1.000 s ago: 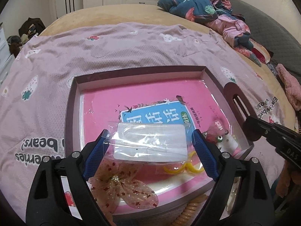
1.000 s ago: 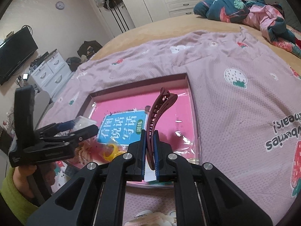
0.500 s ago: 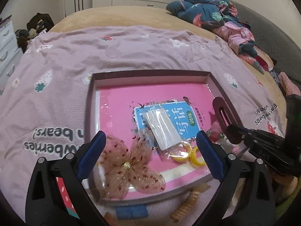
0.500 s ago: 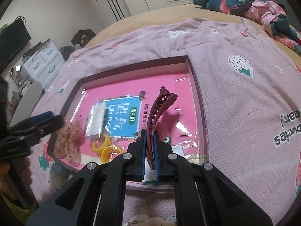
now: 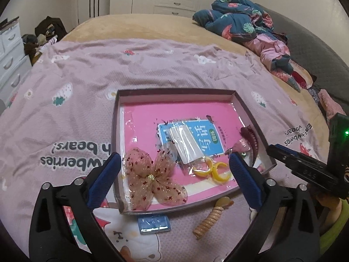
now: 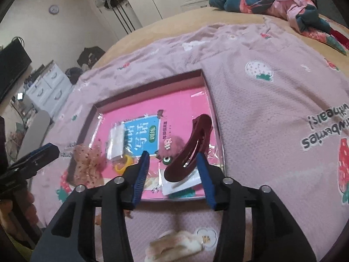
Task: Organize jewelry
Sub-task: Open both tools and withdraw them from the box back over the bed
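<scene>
Jewelry tray (image 5: 115,118) holds bow (image 5: 152,176), clear packet (image 5: 185,144), yellow clips (image 5: 211,170); maroon hair clip (image 6: 192,148) lies between right gripper's (image 6: 174,174) spread jaws; left gripper (image 5: 172,174) spread wide, empty.

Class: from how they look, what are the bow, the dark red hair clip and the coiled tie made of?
Bow: sheer mesh fabric, see-through with red specks. Hair clip: probably hard plastic, with glossy highlights. Coiled tie: likely smooth plastic, spiral-moulded.

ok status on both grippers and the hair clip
Left gripper open, empty. Right gripper open, dark red hair clip lying loose in box. Nothing in the way.
</scene>
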A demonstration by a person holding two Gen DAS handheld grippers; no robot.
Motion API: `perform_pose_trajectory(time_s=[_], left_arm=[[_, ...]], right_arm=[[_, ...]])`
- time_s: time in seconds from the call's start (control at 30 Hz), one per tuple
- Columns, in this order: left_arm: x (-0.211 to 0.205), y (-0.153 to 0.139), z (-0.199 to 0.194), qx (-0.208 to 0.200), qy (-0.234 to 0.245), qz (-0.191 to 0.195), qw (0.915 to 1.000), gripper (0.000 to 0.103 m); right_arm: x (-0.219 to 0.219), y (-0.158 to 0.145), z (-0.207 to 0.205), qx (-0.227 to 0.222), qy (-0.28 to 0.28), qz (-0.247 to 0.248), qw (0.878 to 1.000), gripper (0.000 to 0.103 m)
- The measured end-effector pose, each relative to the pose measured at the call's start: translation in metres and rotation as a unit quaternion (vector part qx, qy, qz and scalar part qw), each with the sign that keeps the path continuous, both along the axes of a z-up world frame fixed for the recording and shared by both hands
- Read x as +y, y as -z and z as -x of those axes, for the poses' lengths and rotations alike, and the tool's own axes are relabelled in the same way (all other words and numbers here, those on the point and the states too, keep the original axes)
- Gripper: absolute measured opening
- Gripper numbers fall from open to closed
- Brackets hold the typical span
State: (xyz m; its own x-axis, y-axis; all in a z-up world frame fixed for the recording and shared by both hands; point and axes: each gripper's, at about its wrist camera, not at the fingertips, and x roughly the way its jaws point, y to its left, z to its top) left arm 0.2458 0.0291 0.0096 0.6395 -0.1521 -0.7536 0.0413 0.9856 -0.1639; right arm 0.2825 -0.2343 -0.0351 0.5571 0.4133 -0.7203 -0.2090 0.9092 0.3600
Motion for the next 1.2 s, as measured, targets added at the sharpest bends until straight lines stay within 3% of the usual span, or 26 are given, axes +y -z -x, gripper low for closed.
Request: perform_pose_trajectory(time_s=[0.2,0.37,1.2], left_arm=[[-0.001,-0.017,0.012,-0.023,0.002,-0.007,0.9997,0.093],[0.002,-0.029,0.024,-0.035,-0.002,-0.003,0.9994,0.094],[0.021,-0.085,0.091,-0.104,-0.023,0.003,0.9944,0.094]], right_arm=[[-0.009,-0.025,0.017,-0.023,0.014,-0.01,1.0,0.065],[-0.009,-0.049,0.033,-0.059,0.009,-0.003,0.998,0.088],[-0.008,-0.129,0.109,-0.156,-0.007,0.002,0.988,0.095]])
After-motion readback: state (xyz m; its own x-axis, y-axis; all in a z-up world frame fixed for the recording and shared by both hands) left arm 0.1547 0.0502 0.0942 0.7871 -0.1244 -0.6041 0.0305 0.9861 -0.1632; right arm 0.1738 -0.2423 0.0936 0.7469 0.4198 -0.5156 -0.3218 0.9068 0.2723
